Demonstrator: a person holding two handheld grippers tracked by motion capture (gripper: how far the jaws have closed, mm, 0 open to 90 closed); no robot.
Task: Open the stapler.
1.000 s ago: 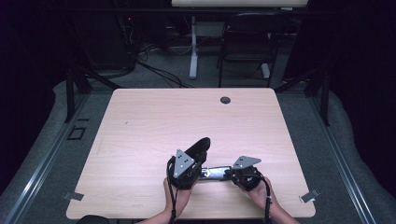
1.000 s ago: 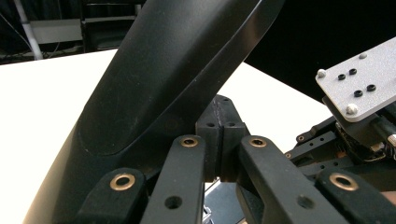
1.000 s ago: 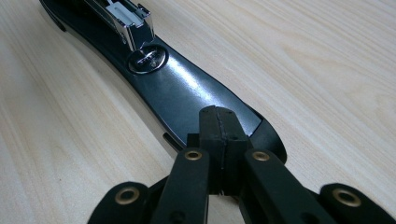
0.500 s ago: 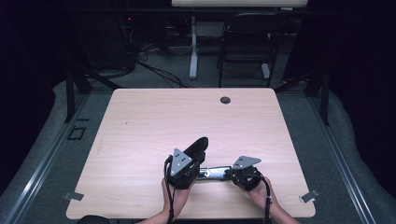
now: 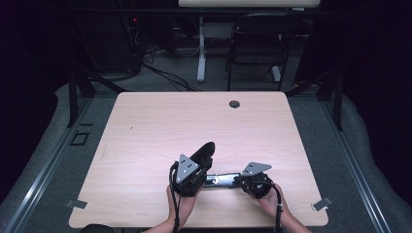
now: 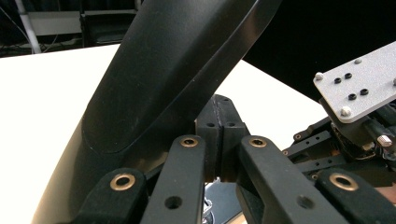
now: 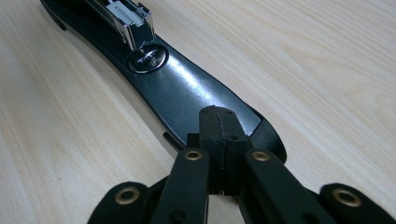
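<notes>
A black stapler lies opened near the table's front edge. Its top cover (image 5: 203,152) (image 6: 177,70) tilts up and away, and its metal magazine (image 5: 221,179) (image 7: 123,18) lies along the base (image 7: 187,93). My left gripper (image 5: 203,168) (image 6: 219,140) is shut just beside the raised cover, with nothing between its pads. My right gripper (image 5: 241,180) (image 7: 219,133) is shut too, its tips over the rounded end of the base near the anvil (image 7: 147,58). Whether they touch it I cannot tell. A hand holds each gripper.
The light wooden table (image 5: 160,121) has a round cable hole (image 5: 234,104) near its far edge. Two small metal clips (image 5: 77,204) (image 5: 323,204) sit at its front corners. A black chair (image 5: 257,43) and a desk leg (image 5: 200,48) stand beyond the table.
</notes>
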